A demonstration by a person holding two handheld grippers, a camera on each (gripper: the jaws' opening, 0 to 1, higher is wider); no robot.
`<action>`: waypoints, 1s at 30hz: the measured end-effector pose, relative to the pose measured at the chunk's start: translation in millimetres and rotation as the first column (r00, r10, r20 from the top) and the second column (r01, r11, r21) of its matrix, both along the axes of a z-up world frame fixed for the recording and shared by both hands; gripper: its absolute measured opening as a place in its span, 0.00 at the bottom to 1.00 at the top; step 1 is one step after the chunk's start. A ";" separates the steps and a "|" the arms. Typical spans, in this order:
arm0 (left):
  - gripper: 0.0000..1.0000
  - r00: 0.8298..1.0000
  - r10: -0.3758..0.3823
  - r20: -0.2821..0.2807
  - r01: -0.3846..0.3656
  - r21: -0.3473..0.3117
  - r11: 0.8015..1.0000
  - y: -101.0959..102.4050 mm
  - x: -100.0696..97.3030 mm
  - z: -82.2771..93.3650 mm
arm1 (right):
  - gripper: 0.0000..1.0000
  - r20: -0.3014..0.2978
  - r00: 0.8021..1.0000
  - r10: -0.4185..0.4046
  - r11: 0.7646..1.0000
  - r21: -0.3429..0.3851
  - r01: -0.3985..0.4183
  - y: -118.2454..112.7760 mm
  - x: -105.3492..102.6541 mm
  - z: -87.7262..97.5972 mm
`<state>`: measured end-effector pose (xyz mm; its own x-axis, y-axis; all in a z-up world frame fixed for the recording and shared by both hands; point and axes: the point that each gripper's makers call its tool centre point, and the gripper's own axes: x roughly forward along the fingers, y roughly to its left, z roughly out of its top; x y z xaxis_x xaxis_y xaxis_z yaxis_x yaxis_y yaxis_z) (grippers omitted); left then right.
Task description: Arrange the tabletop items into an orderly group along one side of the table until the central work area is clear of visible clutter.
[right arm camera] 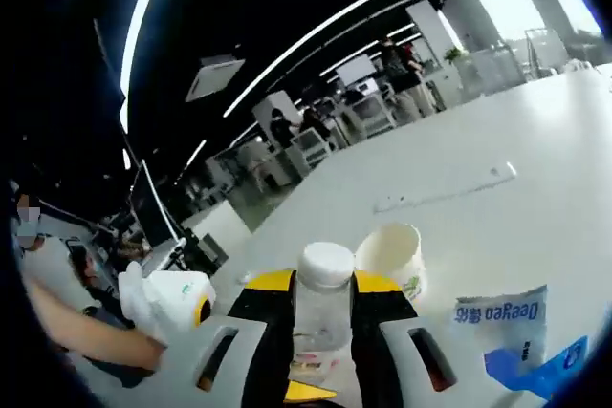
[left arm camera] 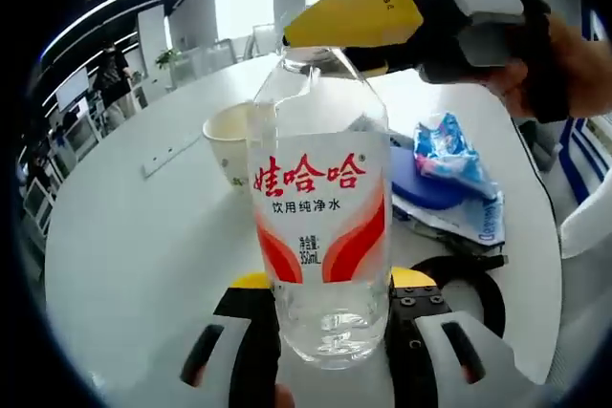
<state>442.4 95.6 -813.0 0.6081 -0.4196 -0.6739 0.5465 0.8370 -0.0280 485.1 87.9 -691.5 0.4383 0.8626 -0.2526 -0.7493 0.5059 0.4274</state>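
In the left gripper view, a long white strip (left arm camera: pixel 170 156) lies at the left on the white table (left arm camera: pixel 124 236). Next to it, left of centre, stands a paper cup (left arm camera: pixel 228 143), partly behind the water bottle (left arm camera: pixel 320 226). The bottle stands upright in the centre of the frame, clear, with a white and red label. The left gripper (left arm camera: pixel 323 317) at the bottom pinches the bottle's lower part between its two jaws. At the top, the right gripper (left arm camera: pixel 330 54) comes in from the right and closes on the bottle's neck. Right of the bottle lies a blue and white packet (left arm camera: pixel 449 174) on the table, and a black ring shape (left arm camera: pixel 469 284) is at lower right.

In the right gripper view, the bottle's white cap (right arm camera: pixel 325 265) is at lower centre, between the right gripper's jaws. The paper cup is just right of it, and the packet at lower right of the frame
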 end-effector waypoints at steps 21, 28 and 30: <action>0.37 0.989 0.141 0.048 -0.137 -0.085 0.987 10.7 -7.0 -0.4 | 0.25 0.311 0.920 0.237 0.967 -0.167 -0.192 48.0 -32.7 7.0; 0.38 0.982 0.181 0.053 -0.176 -0.090 0.980 17.9 -5.9 0.3 | 0.22 0.225 0.948 0.225 0.972 -0.116 -0.204 54.1 -30.6 8.5; 0.38 0.981 0.188 0.053 -0.183 -0.084 0.979 20.4 -6.5 0.4 | 0.20 0.216 0.946 0.240 0.969 -0.105 -0.222 55.6 -31.0 9.3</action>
<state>435.8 116.0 -812.7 0.7187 -0.3460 -0.6031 0.3846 0.9205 -0.0697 454.1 143.4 -682.2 0.2824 0.9285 -0.2412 -0.9216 0.3323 0.2003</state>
